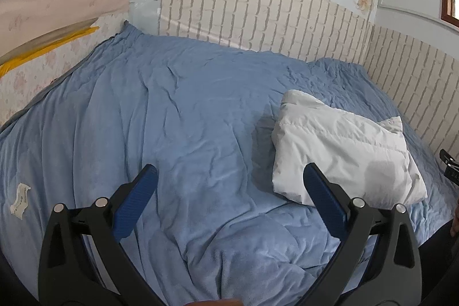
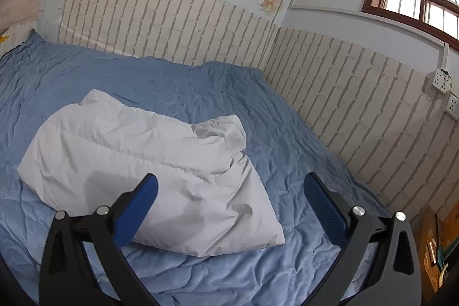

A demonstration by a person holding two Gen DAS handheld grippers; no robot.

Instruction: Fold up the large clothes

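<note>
Bed (image 2: 287,139), covered by a creased blue blanket (image 1: 178,116), fills both views and runs back to a brick-pattern wall panel (image 1: 258,13); a second panel meets it at the far right corner.

White padded jacket (image 2: 137,159), folded into a thick oblong bundle, lies on the blanket toward the right side of the bed. In my right wrist view its long axis runs from the near right, where a blunt corner points toward me, to the far left, where a narrower end points at the back wall. A puffed flap stands up along its right edge. In my left wrist view the same bundle (image 1: 344,151) sits to the right of centre, well clear of the wall.

My right tool (image 2: 229,191) hangs above the near end of the jacket with its blue pads spread wide, holding nothing; the left pad overlaps the fabric in the view, though I cannot tell whether it touches.

My left tool (image 1: 229,182) is likewise spread wide and empty, over bare blanket just left of the jacket.

Small white label (image 1: 20,198) lies on the blanket at far left.
</note>
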